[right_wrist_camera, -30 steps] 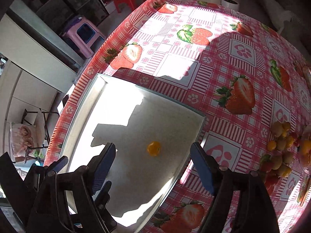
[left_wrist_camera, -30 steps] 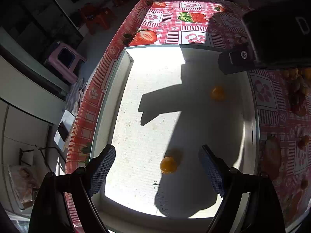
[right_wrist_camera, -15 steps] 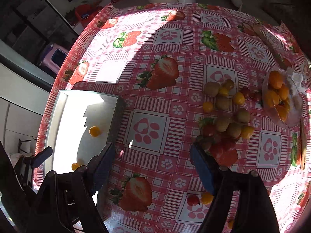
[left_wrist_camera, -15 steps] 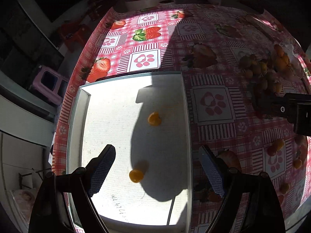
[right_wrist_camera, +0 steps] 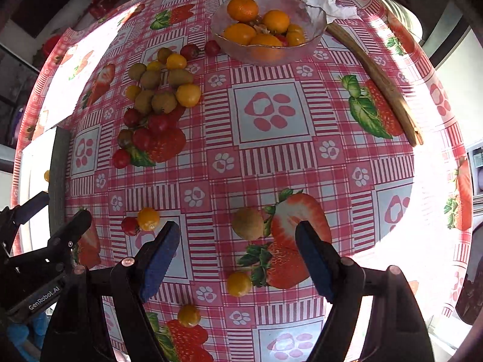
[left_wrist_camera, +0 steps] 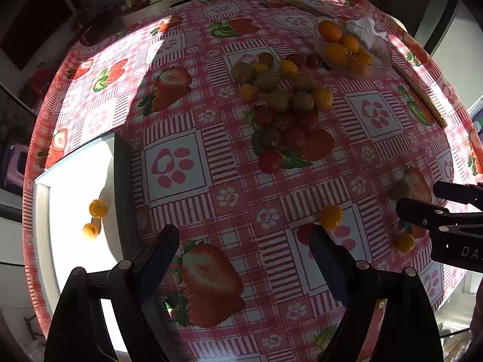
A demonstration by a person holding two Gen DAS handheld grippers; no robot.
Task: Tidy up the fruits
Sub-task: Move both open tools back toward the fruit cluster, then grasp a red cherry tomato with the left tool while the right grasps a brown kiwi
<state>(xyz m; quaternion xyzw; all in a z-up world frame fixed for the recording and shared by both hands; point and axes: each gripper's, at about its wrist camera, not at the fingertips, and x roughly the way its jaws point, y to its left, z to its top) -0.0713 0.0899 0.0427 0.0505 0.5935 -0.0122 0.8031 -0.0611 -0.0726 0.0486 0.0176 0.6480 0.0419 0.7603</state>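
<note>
A pink-and-white checked oilcloth (right_wrist_camera: 271, 166) printed with red strawberries, green leaves and pink paw prints covers the round tabletop. The loose heap of small round fruits (right_wrist_camera: 157, 96) mixes olive green, yellow and deep red. A clear glass bowl (right_wrist_camera: 268, 51) near the far edge holds orange fruits. The white rectangular tray (left_wrist_camera: 72, 241) at the left edge carries two yellow-orange fruits (left_wrist_camera: 94, 218). Both black grippers have blue-padded jaws. A brown round fruit (right_wrist_camera: 248, 223) lies beside a printed strawberry.

Sunlit round table (right_wrist_camera: 271, 163) in strawberry-print cloth; purple stool (left_wrist_camera: 18, 163) beyond.
</note>
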